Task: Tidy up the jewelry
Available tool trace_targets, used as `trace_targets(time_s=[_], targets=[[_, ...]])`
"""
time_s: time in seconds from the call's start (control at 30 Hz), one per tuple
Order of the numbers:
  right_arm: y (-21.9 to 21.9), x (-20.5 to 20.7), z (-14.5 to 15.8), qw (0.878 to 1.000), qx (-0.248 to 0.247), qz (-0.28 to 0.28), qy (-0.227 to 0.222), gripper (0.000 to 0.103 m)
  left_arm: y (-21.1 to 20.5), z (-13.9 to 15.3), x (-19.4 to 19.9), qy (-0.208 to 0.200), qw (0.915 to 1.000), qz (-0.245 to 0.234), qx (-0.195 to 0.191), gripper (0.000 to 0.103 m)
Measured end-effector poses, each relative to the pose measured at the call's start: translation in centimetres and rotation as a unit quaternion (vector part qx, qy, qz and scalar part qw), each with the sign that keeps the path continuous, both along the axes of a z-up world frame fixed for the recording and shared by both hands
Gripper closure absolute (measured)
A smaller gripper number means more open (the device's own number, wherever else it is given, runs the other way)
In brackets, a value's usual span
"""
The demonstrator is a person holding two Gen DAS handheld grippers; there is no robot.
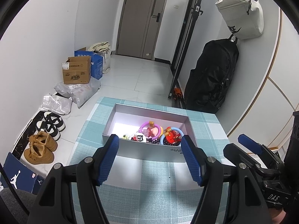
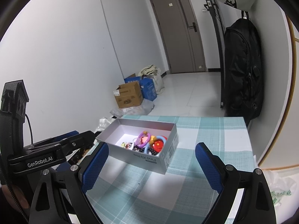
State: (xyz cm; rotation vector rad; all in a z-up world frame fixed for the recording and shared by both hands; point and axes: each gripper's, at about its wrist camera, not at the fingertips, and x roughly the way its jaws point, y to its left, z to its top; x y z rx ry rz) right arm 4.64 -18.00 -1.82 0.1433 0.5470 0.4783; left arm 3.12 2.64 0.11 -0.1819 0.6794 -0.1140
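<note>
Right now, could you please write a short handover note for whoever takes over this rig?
Left gripper: open, empty, just short of the box.
Right gripper: open, empty, also short of it.
The open grey cardboard box sits on the teal checked tablecloth. Purple ring bracelet, blue ring bracelet, red charm and dark bead string lie heaped at its right end.
Done: all visible jewelry is boxed.
Left: untangle and arrange, if wanted.

Floor, along left wall: brown cardboard box [image 1: 77, 70], blue carton [image 1: 97, 63] behind it, cream cloth sack [image 1: 101, 49], grey plastic mailers [image 1: 78, 91], black-and-white sneakers [image 1: 50, 125], tan boots [image 1: 40, 147], blue Jordan shoebox [image 1: 16, 173]. Right wall: black backpack [image 1: 213, 74] hanging; cream Nike bag [image 1: 243, 13] above it. Far end: grey-brown door [image 1: 142, 18]. Teal plaid tablecloth [image 1: 149, 183].
</note>
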Motion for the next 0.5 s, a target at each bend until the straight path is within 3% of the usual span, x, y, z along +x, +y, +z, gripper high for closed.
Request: trace_targets(time_s=[0.5], targets=[[0.08,-0.02,-0.20,1.000,-0.003,0.001,0.001,0.008,0.45,0.16,-0.16,-0.015,0.9998,-0.003,-0.017,0.039]])
